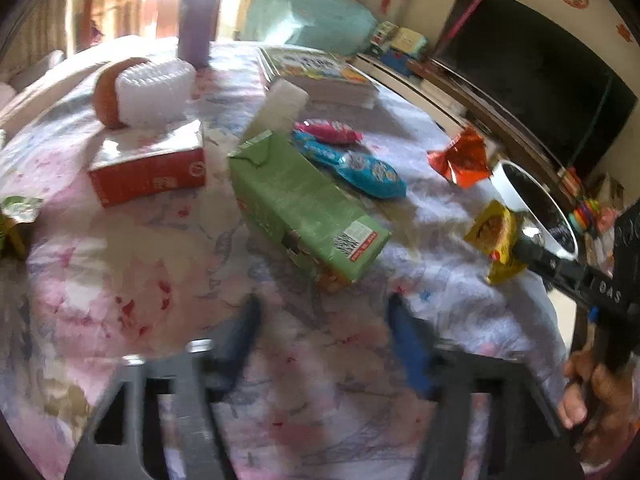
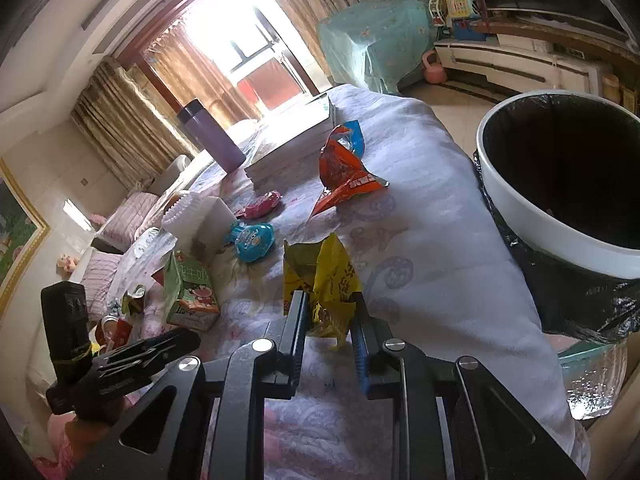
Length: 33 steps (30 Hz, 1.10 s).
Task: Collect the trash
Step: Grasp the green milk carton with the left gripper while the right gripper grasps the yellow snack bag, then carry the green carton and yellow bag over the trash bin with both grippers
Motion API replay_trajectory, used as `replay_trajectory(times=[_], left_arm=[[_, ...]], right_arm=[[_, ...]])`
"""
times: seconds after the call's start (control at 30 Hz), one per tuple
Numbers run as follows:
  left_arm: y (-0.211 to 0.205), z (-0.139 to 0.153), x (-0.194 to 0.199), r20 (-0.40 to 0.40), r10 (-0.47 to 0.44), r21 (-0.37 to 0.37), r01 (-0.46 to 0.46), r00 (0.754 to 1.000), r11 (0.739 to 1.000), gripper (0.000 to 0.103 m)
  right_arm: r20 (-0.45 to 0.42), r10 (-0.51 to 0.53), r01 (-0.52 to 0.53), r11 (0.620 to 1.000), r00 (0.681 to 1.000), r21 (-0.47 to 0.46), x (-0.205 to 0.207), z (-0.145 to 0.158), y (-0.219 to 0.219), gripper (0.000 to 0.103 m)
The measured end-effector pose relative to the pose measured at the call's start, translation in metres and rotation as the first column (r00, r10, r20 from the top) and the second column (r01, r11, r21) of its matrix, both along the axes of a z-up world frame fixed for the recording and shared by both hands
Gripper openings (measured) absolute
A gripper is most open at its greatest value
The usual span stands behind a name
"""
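Floral cloth (image 1: 120, 280) covers the table where I am working, with a curtained window behind it. From the left I see a red box (image 1: 148, 172) with a white foam cup (image 1: 154, 92) lying on it, then a green carton (image 1: 304, 200) on its side, a blue wrapper (image 1: 360, 168) and a pink one (image 1: 330, 131) just beyond it, and an orange wrapper (image 1: 460, 158) nearer the edge. My left gripper (image 1: 324, 332) hangs over bare cloth, its jaws apart and holding nothing. My right gripper (image 2: 328, 312) is clamped on a crumpled yellow wrapper (image 2: 320, 276), close to the white bin (image 2: 560, 184) with its black liner, standing just past the table's right edge.
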<state>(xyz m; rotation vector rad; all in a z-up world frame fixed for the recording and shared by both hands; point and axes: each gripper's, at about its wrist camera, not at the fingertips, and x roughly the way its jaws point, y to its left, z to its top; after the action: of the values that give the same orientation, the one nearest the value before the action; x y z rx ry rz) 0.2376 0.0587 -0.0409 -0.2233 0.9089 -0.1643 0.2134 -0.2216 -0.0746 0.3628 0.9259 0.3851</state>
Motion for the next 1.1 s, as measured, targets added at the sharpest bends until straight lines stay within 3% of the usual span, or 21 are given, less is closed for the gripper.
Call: replay_trajectory(times=[0.13,0.5,0.57,0.6,0.63,0.8,1.1], left_arm=[[-0.015,0.004,-0.004,0.014,0.065,0.070,-0.065,0.998,0.995,0.081],[-0.036,-0.005,0.031,0.002,0.192,0.080,-0.191,0.981,0.978,0.079],[-0.033,-0.007,0.031,0.008,0.178,0.063,-0.178,0.984,0.982,0.065],[-0.032,-0.008,0.032,0.004,0.161,0.051,-0.161,0.987,0.986,0.048],[-0.030,-0.010,0.032,-0.001,0.147,0.037,-0.147,0.989,0.988,0.042],[-0.034,-0.006,0.024,0.025,0.084,0.026,-0.084,0.996,0.996,0.035],[-0.073,0.010,-0.003,0.088,-0.109,0.059,0.104,0.990,0.993,0.034]], right_arm=[[-0.001,-0.001,0.001,1.000,1.000,0.008,0.000,0.000,-0.002,0.021],[-0.002,-0.004,0.004,1.000,1.000,0.015,-0.001,0.000,-0.005,0.021],[-0.001,-0.006,0.006,1.000,1.000,0.012,-0.002,0.001,-0.007,0.020],[-0.003,-0.005,0.005,1.000,1.000,0.013,-0.002,0.001,-0.008,0.020],[-0.004,-0.005,0.005,1.000,1.000,0.016,-0.002,0.001,-0.009,0.020],[-0.005,-0.009,0.009,0.999,1.000,0.031,-0.005,0.002,-0.014,0.018],[0.010,-0.041,0.041,0.999,0.999,0.030,-0.018,0.010,-0.033,0.011]])
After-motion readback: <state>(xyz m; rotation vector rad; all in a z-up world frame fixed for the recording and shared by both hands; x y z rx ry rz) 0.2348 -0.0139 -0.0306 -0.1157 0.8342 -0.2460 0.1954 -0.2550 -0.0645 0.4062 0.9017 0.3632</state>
